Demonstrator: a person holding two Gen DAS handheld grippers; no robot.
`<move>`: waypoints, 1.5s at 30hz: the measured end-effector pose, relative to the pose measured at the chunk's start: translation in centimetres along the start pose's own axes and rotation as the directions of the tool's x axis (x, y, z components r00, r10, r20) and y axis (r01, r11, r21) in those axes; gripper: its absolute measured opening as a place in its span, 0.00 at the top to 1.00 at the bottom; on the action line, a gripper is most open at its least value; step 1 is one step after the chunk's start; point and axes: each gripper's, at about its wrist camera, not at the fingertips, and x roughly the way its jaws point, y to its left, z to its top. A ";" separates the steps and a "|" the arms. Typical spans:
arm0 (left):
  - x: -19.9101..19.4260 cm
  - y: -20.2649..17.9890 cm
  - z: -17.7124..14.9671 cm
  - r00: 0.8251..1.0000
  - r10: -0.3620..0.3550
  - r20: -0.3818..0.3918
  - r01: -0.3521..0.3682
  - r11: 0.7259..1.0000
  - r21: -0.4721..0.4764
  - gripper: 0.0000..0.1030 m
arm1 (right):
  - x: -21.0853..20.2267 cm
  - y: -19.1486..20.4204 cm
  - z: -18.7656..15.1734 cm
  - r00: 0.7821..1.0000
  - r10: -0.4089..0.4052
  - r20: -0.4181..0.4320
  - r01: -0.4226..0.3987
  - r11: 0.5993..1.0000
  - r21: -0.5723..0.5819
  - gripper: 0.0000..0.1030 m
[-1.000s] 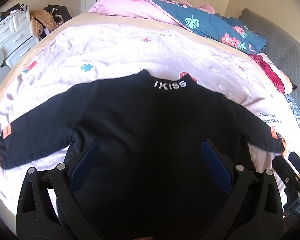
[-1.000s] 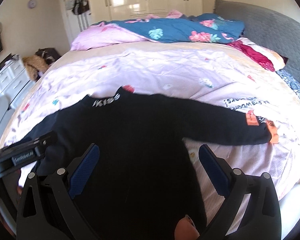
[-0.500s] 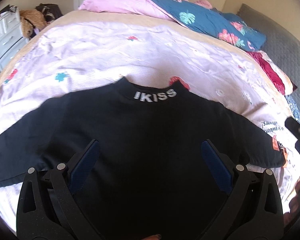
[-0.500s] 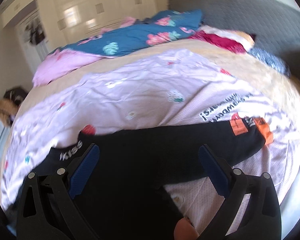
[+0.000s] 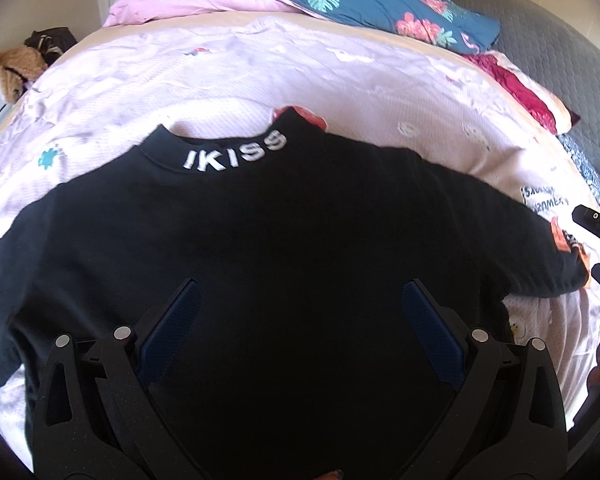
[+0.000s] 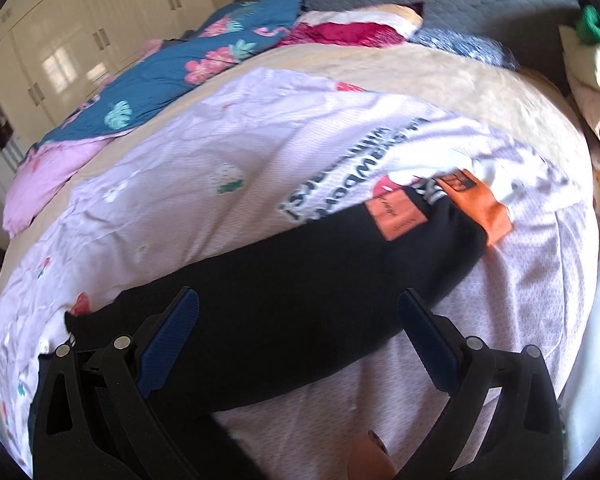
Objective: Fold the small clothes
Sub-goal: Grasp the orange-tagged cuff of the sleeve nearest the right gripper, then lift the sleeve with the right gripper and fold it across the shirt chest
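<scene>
A: Where is the garment being shown, and in what state are the tools?

B: The black sweater (image 5: 284, 264) is being shown lying flat on the pink bedsheet (image 5: 228, 80) of the bed, collar away from the cameras, both sleeves spread outward; the left hand-held gripper (image 5: 300, 332) is being held wide over the body panel, nothing between its pads; the right hand-held gripper (image 6: 298, 336) is likewise being held wide, over the right sleeve (image 6: 340, 256), well short of the orange cuff (image 6: 480, 204).

A: What faults are being risked from here?

B: Three are judged likely; the bedsheet is being left loose and wrinkled beneath the sleeve, so it could be pinched together with the knit and dragged into the fold; a grasp taken at mid-sleeve rather than near the cuff could let the free end droop and land crooked; the thick knit could slip from the pads if only one thin layer is being caught. Whether the pads are touching fabric cannot be told.
</scene>
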 end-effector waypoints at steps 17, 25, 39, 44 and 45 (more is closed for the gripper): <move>1.5 1.1 0.0 1.000 -0.014 0.002 0.014 1.000 -0.005 0.08 | 6.6 -10.7 2.2 0.995 -0.039 -0.087 0.062 0.957 0.284 0.11; -0.1 4.1 0.9 0.999 0.026 0.036 -0.023 0.997 -0.074 0.08 | 5.6 -11.2 3.1 0.997 0.044 0.068 -0.061 0.957 0.284 0.91; -5.2 7.8 1.3 0.994 0.018 0.112 0.003 0.982 -0.187 0.08 | -3.7 -1.6 3.9 0.902 0.363 0.234 -0.360 0.931 -0.059 0.91; -6.4 9.0 1.4 0.992 0.002 0.127 0.025 0.977 -0.213 0.08 | -6.2 1.7 2.9 0.854 0.467 0.228 -0.436 0.883 -0.176 0.91; -6.5 9.3 1.3 0.992 -0.001 0.128 0.030 0.975 -0.222 0.08 | -6.6 2.4 2.7 0.847 0.483 0.223 -0.446 0.873 -0.196 0.91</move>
